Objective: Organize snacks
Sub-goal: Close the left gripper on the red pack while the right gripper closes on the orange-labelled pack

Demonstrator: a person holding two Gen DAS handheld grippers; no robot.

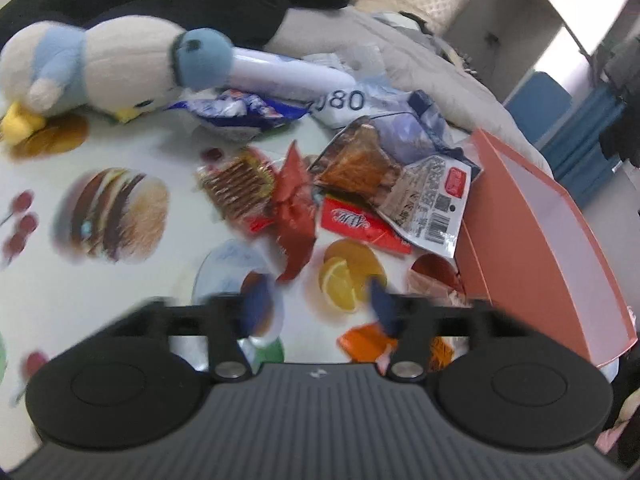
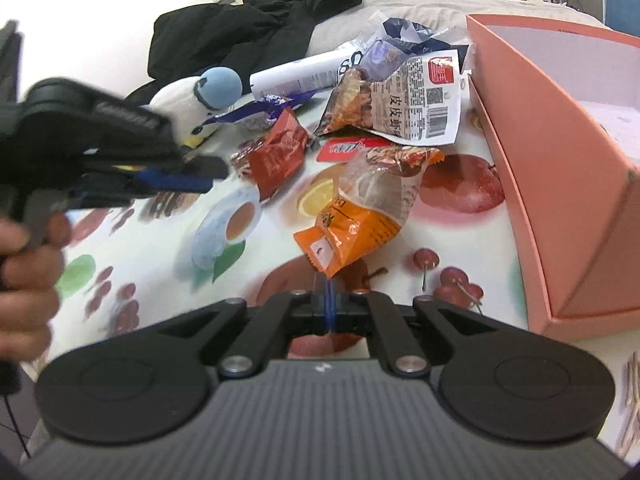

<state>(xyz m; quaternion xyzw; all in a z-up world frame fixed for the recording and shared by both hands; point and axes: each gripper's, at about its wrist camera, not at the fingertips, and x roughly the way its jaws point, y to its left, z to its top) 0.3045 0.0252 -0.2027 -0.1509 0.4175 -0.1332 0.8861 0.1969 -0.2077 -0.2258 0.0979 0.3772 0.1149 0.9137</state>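
Several snack packets lie on a food-print tablecloth (image 1: 132, 148). My left gripper (image 1: 318, 300) is open and empty, hovering short of a red crinkled packet (image 1: 294, 208), a wafer packet (image 1: 236, 182) and a flat red packet (image 1: 360, 226). It also shows at the left of the right wrist view (image 2: 200, 178). My right gripper (image 2: 327, 300) is shut on the corner of an orange snack bag (image 2: 356, 220). A large clear shrimp snack bag (image 2: 400, 100) lies beyond. A pink open box (image 2: 560, 140) stands on the right.
A plush penguin (image 1: 100, 68) and a white tube (image 1: 288, 74) lie at the table's far side, with a blue-white packet (image 1: 240, 110) between. Black clothing (image 2: 248, 28) and a grey blanket lie behind. A hand (image 2: 24, 260) holds the left gripper.
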